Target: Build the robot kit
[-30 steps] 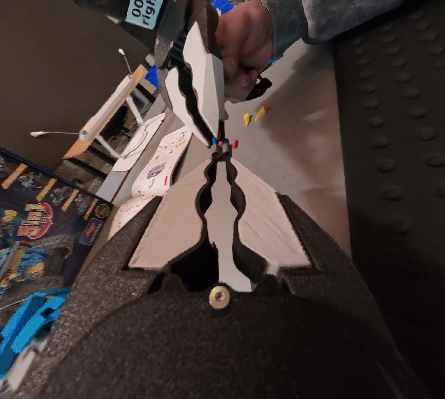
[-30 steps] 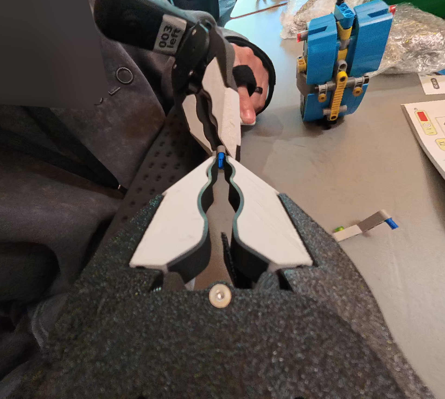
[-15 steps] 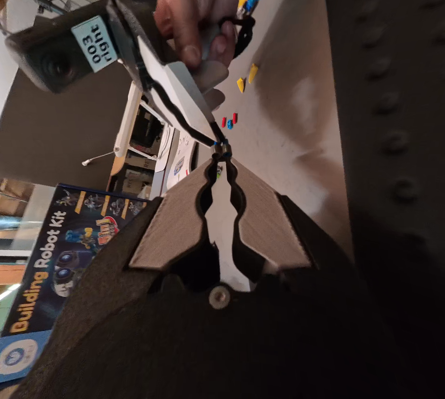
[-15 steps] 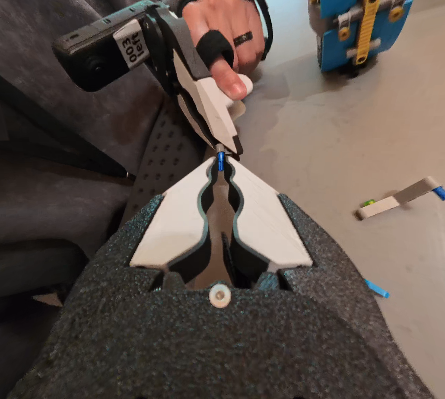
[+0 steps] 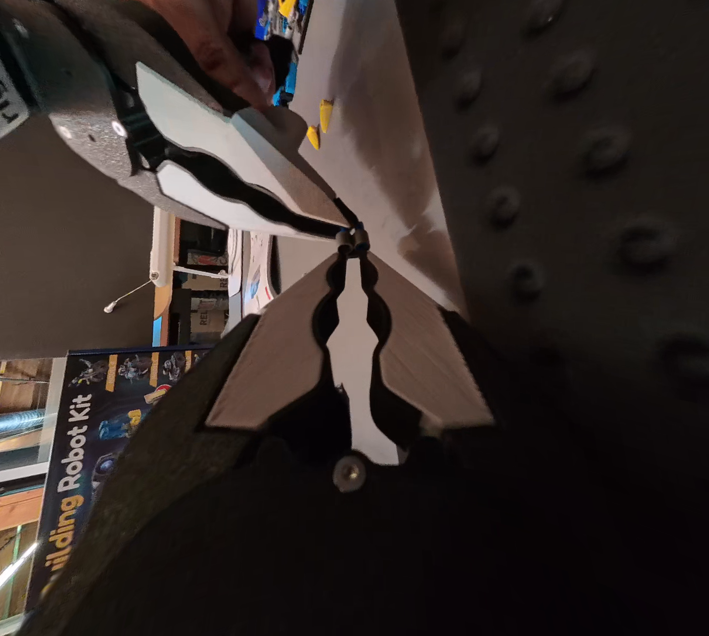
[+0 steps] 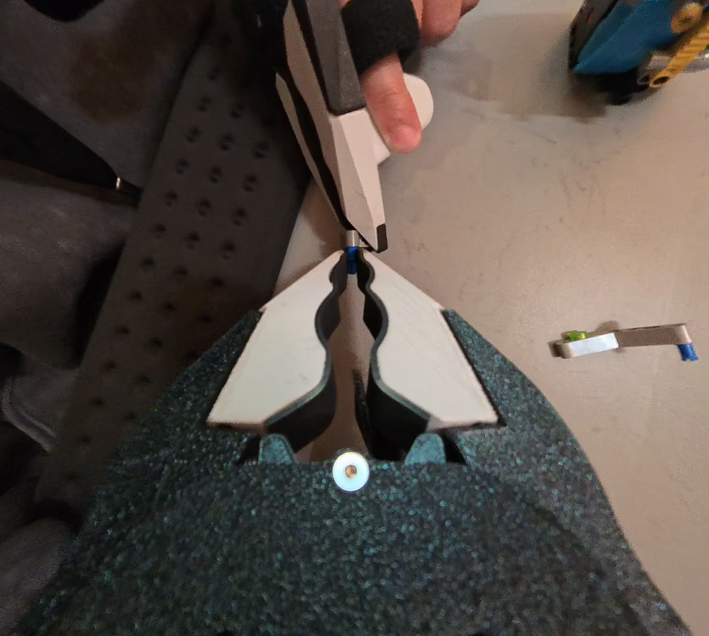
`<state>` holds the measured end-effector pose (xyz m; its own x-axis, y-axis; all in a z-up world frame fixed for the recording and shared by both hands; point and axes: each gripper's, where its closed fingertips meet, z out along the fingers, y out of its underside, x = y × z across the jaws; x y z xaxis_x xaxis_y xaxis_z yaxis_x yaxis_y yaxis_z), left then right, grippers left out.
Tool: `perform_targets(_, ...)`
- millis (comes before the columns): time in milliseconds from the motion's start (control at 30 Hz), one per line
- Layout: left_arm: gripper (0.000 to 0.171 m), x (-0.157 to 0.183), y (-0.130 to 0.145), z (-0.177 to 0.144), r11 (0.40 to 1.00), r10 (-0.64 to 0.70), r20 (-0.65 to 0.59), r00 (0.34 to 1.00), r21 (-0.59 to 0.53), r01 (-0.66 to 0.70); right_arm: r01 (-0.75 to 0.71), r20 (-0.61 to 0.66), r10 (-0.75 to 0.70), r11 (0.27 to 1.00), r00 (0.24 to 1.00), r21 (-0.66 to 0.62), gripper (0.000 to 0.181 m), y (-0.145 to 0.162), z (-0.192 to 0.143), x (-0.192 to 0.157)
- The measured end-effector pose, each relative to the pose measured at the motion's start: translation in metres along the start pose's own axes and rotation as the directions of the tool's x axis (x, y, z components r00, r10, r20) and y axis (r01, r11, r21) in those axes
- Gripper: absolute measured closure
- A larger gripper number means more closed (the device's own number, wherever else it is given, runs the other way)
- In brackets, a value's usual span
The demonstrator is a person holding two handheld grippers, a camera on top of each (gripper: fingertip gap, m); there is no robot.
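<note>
**Two tongs meet tip to tip on one small pin-and-connector piece**

We see a short blue pin [image 6: 351, 261] at the centre of the right wrist view, its long axis running up and down the frame, in line with our right tongs [image 6: 352, 264]. Its lower end sits pinched between the nearly closed tips of those tongs; its upper end points away from us into a small grey connector [image 6: 352, 238]. That connector is gripped by the left tongs [image 6: 364, 240], which come down from the top of the frame, their tips pressed together on it. So the two parts lie end to end, and the two tongs stand nose to nose, each touching its own part.

In the left wrist view the same joint sits just above centre: the grey connector [image 5: 351, 237] shows as two short barrels side by side with blue at their ends, held at the tips of our left tongs [image 5: 351, 253], while the right tongs [image 5: 345, 228] reach in from the upper left.

Farther out, on the bench [image 6: 537, 195], a grey beam [image 6: 621, 343] with a blue pin lies at the right edge, well apart, and a blue and yellow model [image 6: 644, 19] stands at the upper right. Two yellow bits [image 5: 319, 123] lie beyond the tongs in the left wrist view, and a kit box [image 5: 76, 464] sits at the lower left.
</note>
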<state>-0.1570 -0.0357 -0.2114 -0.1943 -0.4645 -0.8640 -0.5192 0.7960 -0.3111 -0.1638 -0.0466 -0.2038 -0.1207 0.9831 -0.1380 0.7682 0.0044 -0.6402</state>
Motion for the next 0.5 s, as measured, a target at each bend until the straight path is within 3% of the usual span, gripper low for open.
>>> perform_targets(167, 0.165, 0.006, -0.001, 0.002, 0.999, -0.045, -0.055, 0.997, 0.012, 0.046, 0.074, -0.044, -0.077, 0.994, 0.996, -0.081, 0.179, 0.003, 0.004, -0.001)
perform_targets(300, 0.165, 0.006, -0.001, 0.003, 0.994, -0.105, -0.073, 0.992, 0.013, 0.106, -0.022, 0.025, 0.022, 1.0, 0.999, -0.01, 0.178, 0.004, 0.003, 0.0)
perform_targets(433, 0.164, -0.007, 0.003, 0.003, 0.983, -0.184, -0.035, 0.982, 0.019, 0.185, -0.058, 0.005, 0.058, 0.996, 0.998, 0.067, 0.176, -0.001, -0.007, 0.008)
perform_targets(500, 0.164, -0.02, 0.007, 0.001, 0.977, -0.211, 0.023, 0.977, 0.014, 0.211, -0.081, -0.032, 0.085, 0.99, 0.996, 0.114, 0.165, -0.003, -0.018, 0.016)
